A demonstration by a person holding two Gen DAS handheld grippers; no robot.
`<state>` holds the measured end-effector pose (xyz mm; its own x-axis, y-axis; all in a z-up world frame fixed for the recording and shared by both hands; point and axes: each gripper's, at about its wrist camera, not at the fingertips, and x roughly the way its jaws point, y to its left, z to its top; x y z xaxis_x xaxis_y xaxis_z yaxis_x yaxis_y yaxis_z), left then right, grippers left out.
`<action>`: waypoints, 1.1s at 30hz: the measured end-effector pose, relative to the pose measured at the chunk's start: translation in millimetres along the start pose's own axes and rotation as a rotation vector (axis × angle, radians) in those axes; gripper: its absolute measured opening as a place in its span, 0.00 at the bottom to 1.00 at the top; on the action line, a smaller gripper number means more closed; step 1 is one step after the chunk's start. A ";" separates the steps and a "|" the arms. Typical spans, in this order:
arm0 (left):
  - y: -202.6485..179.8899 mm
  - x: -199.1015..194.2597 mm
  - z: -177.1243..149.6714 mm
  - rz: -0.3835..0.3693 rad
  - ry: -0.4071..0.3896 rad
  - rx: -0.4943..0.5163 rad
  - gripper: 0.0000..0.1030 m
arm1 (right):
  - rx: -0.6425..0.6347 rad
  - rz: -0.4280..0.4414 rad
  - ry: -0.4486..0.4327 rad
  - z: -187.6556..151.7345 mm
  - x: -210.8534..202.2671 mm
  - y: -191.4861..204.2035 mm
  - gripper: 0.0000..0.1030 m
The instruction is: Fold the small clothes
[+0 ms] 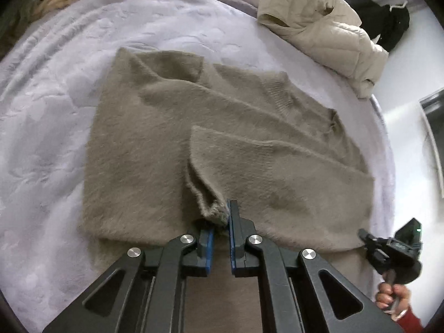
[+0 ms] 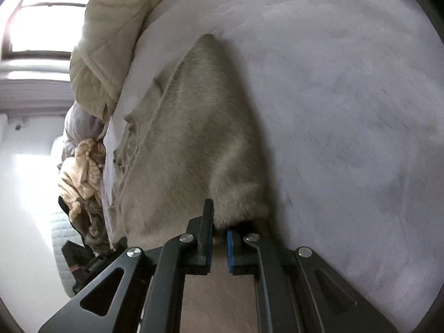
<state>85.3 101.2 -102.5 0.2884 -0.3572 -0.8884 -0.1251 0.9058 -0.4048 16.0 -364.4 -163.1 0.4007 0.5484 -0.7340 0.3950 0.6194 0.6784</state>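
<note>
**Operator:** Left wrist view gives me the fuzzy grey-brown knitted sweater (image 1: 227, 144) spread on the pale lilac embossed bed cover (image 1: 55, 116). I judge the fold only partly done: one flap lies turned in over the body from the right, and another, at the far left corner, also lies doubled over. The rest is wrinkled and no compact bundle exists yet.

**Observer:** What is your left gripper (image 1: 220, 222) doing?

**Operator:** Its blue-padded jaws are nearly together, pinching a bunched corner of that near flap; the fabric puckers up right between the pads. So it is clamped on the sweater.

**Observer:** And the other one?

**Operator:** From the left camera I see the right gripper (image 1: 363, 236) at the sweater's near right edge, with the person's hand (image 1: 391, 297) on its handle and a red sleeve behind. Right wrist view shows the right gripper's jaws narrowly parted, with the sweater's edge running down into the gap. I read that as a grip on the hem, though the contact itself sits in shadow.

**Observer:** What remains?

**Operator:** In my judgement, carrying the held edges across, smoothing, then a final fold. A cream quilted puffer jacket (image 1: 319, 27) lies beyond on the bed's far right edge, well apart from the sweater.
</note>
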 end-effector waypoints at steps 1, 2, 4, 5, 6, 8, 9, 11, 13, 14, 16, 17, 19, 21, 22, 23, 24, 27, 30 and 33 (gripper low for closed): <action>1.9 -3.1 -1.2 0.020 0.001 0.002 0.36 | 0.005 -0.010 -0.002 -2.5 -4.9 -0.3 0.17; 3.4 -6.7 -2.1 0.048 0.000 0.006 0.61 | 0.002 -0.020 -0.006 -4.5 -9.7 0.4 0.19; 6.1 -18.8 -4.2 0.129 -0.037 0.027 0.78 | -0.023 -0.043 -0.034 -8.7 -22.4 7.8 0.24; 7.5 -24.8 -4.7 0.151 -0.049 0.043 0.78 | -0.042 -0.055 -0.060 -9.3 -33.5 8.4 0.27; 9.5 -27.7 -4.5 0.154 -0.044 0.048 0.78 | -0.058 -0.061 -0.088 -8.0 -39.8 11.2 0.35; 14.5 -33.1 -2.5 0.152 -0.036 0.038 0.78 | -0.077 -0.072 -0.135 2.0 -52.9 8.4 0.51; 16.8 -34.7 -0.7 0.147 -0.038 0.027 0.78 | -0.067 -0.072 -0.131 11.3 -50.9 4.9 0.53; 20.4 -33.0 2.2 0.147 -0.033 0.008 0.78 | -0.035 -0.025 -0.077 27.9 -41.2 -7.8 0.53; 26.4 -30.3 1.6 0.161 -0.025 -0.013 0.78 | -0.003 0.019 0.002 37.3 -20.0 -17.4 0.52; 27.0 -27.8 3.0 0.167 -0.023 -0.021 0.78 | 0.003 0.035 0.022 38.3 -13.3 -18.0 0.50; 36.5 -29.4 5.1 0.169 -0.024 -0.040 0.78 | -0.010 0.053 0.043 39.0 -7.5 -14.4 0.43; 39.9 -31.0 6.1 0.167 -0.023 -0.044 0.78 | -0.023 0.058 0.060 39.1 -6.2 -11.6 0.42; 52.0 -34.2 9.3 0.166 -0.015 -0.055 0.78 | -0.045 0.056 0.075 38.0 -7.4 -10.2 0.42; 62.8 -35.3 12.9 0.155 -0.004 -0.066 0.78 | -0.045 0.073 0.074 36.8 -9.5 -11.5 0.42; 69.9 -32.1 14.7 0.127 0.019 -0.080 0.78 | -0.038 0.084 0.074 36.1 -10.2 -14.6 0.42; 75.5 -28.3 15.9 0.101 0.041 -0.098 0.78 | -0.033 0.087 0.077 35.9 -8.6 -15.7 0.42; 79.7 -22.8 17.8 0.075 0.063 -0.118 0.78 | -0.029 0.082 0.083 35.7 -6.7 -16.7 0.42; 75.2 -17.1 21.3 0.040 0.059 -0.104 0.53 | -0.061 -0.012 0.096 36.5 -2.3 -4.6 0.14; 60.1 -16.2 24.5 0.109 0.049 -0.016 0.24 | -0.187 -0.074 0.060 34.8 -13.8 16.5 0.13; 63.2 -18.4 21.6 0.165 0.025 0.008 0.24 | -0.219 -0.177 0.078 36.0 -8.3 14.8 0.13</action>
<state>92.6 170.0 -107.1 0.2407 -0.2092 -0.9478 -0.1615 0.9543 -0.2516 48.3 -380.0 -145.8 0.2733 0.4569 -0.8465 0.2622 0.8113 0.5226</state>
